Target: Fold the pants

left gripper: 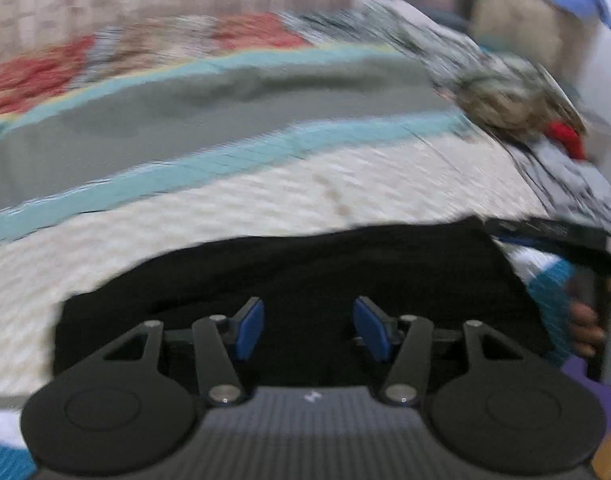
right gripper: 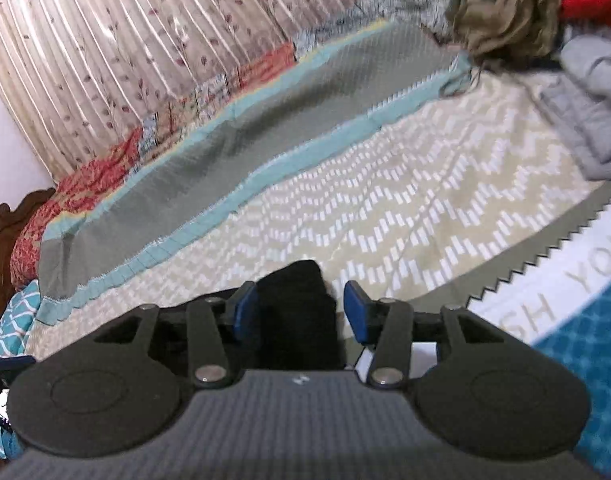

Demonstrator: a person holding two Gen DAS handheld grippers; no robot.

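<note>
**Kid:** On the bed, where are the pants lying?

**Helper:** The black pants (left gripper: 305, 264) are lying flat on the zigzag blanket (left gripper: 225, 208), with the long side running from nine o'clock to three o'clock. The left gripper (left gripper: 308, 328) is hovering right over them, jaws parted, grabbing nothing.

**Kid:** And the other one?

**Helper:** The right gripper (right gripper: 300, 312) is sitting at the pants' end. A black corner is poking up toward twelve o'clock between its jaws, but they are standing loose, not pinching.

**Kid:** Any words?

**Helper:** At three o'clock, a white band (right gripper: 577, 280) is showing "SH YO", cut off.
</note>
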